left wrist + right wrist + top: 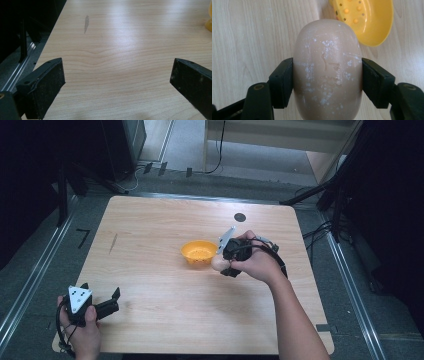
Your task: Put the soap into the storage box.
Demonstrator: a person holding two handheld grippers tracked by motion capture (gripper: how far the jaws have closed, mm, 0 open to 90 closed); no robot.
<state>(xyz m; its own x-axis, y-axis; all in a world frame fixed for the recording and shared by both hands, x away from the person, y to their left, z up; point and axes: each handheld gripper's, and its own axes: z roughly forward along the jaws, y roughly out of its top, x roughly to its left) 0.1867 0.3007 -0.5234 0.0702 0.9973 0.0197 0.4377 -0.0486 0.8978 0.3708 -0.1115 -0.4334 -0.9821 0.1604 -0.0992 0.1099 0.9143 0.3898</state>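
The right gripper, clamped on the soap bar, could let it slip short of the yellow soap dish.

The high view looks forward and down from above the person's side onto the whole light wooden table, from well back. The left gripper view sits low near the table's left front corner and looks across the tabletop; the small yellow plastic dish sits at its right edge. The right gripper view looks steeply down from very close. All three views share that dish.
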